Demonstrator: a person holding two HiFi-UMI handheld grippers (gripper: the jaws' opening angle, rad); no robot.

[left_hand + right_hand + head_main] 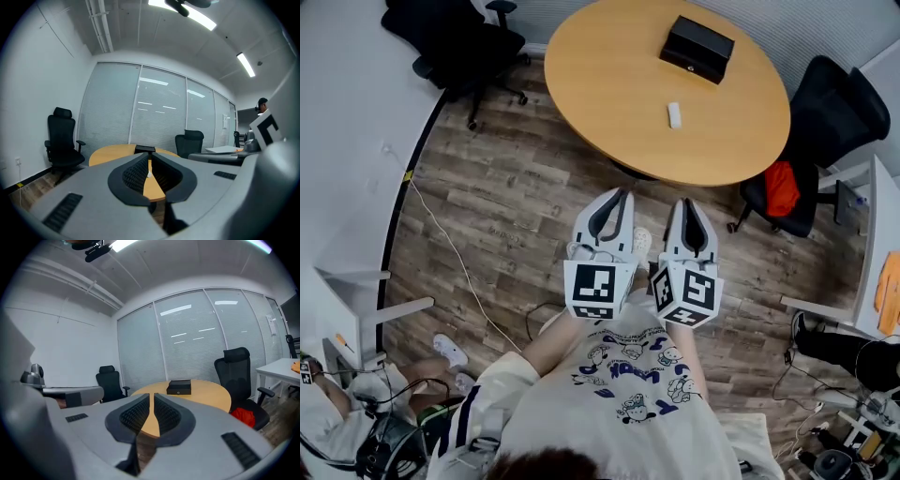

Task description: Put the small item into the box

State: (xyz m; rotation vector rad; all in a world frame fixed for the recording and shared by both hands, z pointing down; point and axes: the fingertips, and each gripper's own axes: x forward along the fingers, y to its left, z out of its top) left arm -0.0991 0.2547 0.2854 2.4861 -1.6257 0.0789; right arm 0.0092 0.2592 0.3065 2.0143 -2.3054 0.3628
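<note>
Grey left hand-held gripper (622, 195) and right hand-held gripper (687, 202) sat closed, empty. Head view showed the item (674, 114); right gripper view, only the box (179, 387).

Bright, even lighting (fisheye-warped edges)

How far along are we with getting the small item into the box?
Done: nothing yet. The small white oblong item lies on the round wooden table, apart from the black rectangular box, which looks closed. In hand: nothing; the left claw and right claw are shut and empty, short of the table. Still to do: grasp the item, open the box, place it inside.
</note>
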